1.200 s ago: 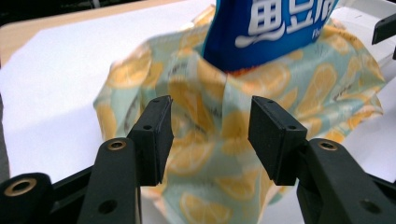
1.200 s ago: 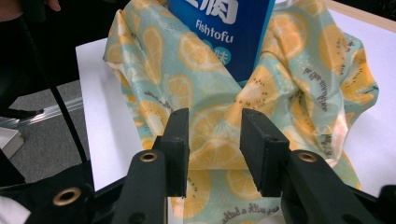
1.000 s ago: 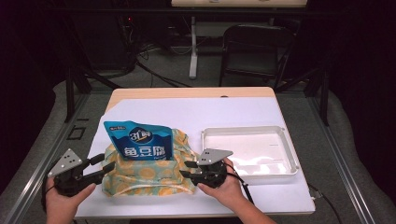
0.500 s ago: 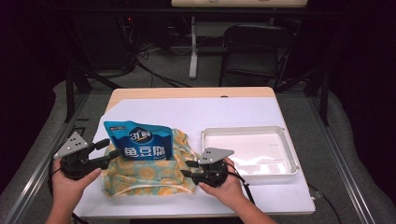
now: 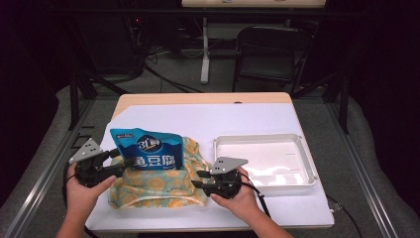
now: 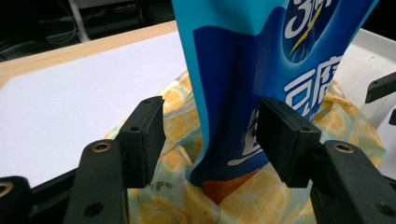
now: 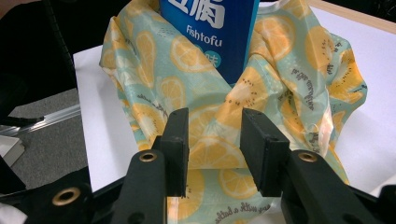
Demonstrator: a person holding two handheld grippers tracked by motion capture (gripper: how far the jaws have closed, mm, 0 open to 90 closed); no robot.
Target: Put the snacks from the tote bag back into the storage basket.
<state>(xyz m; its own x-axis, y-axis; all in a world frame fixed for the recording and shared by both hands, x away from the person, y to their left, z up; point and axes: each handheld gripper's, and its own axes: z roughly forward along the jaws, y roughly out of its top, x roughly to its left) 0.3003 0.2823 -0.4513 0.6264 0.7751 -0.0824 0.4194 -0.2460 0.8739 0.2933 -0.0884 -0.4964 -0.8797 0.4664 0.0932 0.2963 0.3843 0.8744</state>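
White table (image 5: 257,119), blue pouch (image 5: 148,148) in fruit-print bag (image 5: 163,186)

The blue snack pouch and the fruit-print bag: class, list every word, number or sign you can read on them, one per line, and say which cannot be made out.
"Fishtofu" - white letters on the blue snack pouch.
"3" with a lightning stroke - round logo near the top of that pouch.
"鱼豆腐" - large white characters across its front, read in the high view.
Small red tag at the pouch's top left corner - too small to read.
Dark script along the fruit-print bag, beside the kiwi slices and at its lower hem - too blurred to read.
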